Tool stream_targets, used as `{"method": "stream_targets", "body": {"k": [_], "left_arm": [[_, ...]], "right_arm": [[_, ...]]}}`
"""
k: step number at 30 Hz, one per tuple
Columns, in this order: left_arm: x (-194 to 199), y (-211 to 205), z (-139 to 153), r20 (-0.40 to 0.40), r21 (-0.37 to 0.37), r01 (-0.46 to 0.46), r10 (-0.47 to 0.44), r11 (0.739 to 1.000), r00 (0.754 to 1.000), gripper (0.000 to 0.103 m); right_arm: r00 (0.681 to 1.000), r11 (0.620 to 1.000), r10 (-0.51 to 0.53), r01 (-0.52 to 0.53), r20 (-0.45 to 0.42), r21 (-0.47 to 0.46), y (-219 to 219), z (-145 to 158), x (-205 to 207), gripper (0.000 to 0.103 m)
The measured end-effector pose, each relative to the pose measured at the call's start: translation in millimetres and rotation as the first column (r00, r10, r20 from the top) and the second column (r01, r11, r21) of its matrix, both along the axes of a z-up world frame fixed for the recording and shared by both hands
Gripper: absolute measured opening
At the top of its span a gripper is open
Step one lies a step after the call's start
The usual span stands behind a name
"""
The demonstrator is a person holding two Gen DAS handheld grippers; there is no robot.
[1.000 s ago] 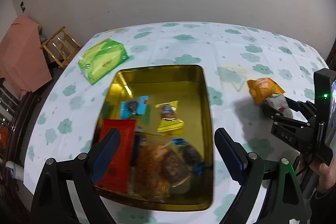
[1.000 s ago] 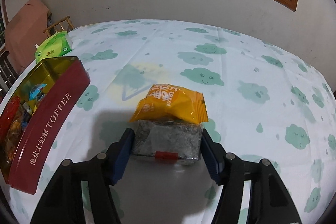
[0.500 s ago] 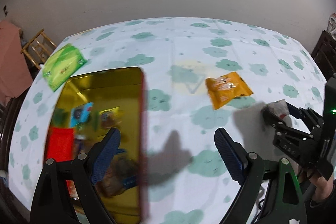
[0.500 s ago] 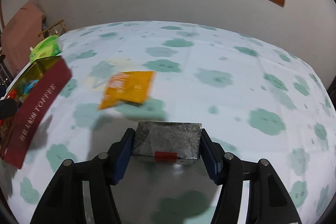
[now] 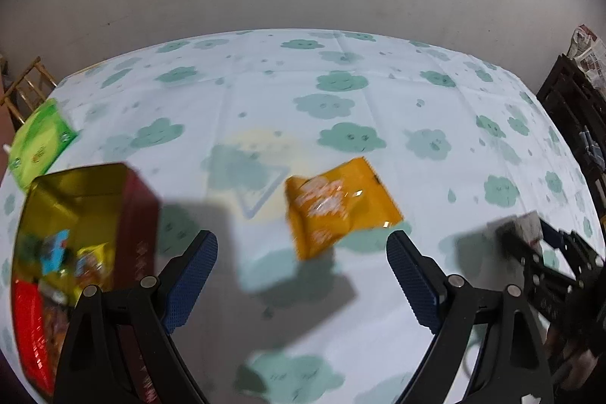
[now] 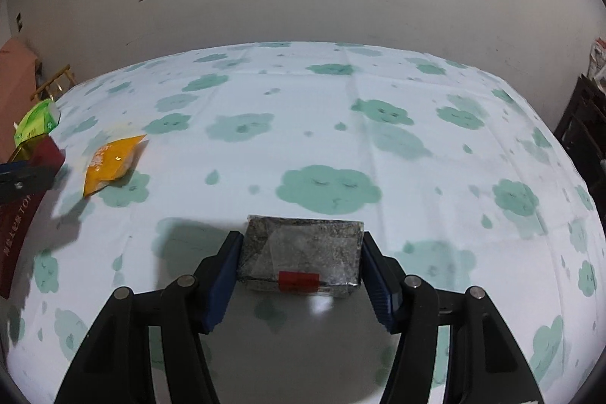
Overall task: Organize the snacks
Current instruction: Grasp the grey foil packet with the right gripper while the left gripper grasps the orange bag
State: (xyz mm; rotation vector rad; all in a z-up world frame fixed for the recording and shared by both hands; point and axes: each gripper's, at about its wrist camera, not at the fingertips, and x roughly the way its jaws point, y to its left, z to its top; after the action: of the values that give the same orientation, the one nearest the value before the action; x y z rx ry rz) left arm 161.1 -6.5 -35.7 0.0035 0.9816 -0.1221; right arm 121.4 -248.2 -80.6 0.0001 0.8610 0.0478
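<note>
My right gripper (image 6: 300, 254) is shut on a dark grey snack packet (image 6: 301, 254) with a red seal, held just above the tablecloth; it shows blurred at the right edge of the left wrist view as the right gripper (image 5: 530, 233). My left gripper (image 5: 301, 252) stands open with nothing between its fingers, just in front of an orange snack bag (image 5: 337, 205) lying on the cloth. The orange bag (image 6: 110, 159) also lies far left in the right wrist view. A red tin (image 5: 140, 214) with gold lining holds several snacks at the left.
A green packet (image 5: 38, 144) lies at the table's far left corner, beyond the tin. The round table wears a cloud-print cloth (image 6: 341, 139). A wooden chair (image 5: 22, 89) stands at the left, dark furniture (image 5: 579, 101) at the right, and a wall with a window behind.
My left gripper swung right from over the tin to the orange bag. My right gripper carried the grey packet to the right, away from the orange bag and the tin.
</note>
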Motion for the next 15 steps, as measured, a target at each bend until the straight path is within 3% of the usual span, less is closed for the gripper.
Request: {"method": "stream_targets", "body": {"k": [10, 15], "left_arm": [[39, -16, -26, -0.054, -0.014, -0.006, 0.006, 1.0, 0.999, 0.088], [45, -16, -37, -0.084, -0.046, -0.007, 0.003, 0.999, 0.996, 0.071]], "right_arm": [[0.999, 1.0, -0.006, 0.006, -0.038, 0.009, -2, -7, 5, 0.062], [0.999, 1.0, -0.006, 0.006, -0.038, 0.009, -2, -7, 6, 0.062]]}}
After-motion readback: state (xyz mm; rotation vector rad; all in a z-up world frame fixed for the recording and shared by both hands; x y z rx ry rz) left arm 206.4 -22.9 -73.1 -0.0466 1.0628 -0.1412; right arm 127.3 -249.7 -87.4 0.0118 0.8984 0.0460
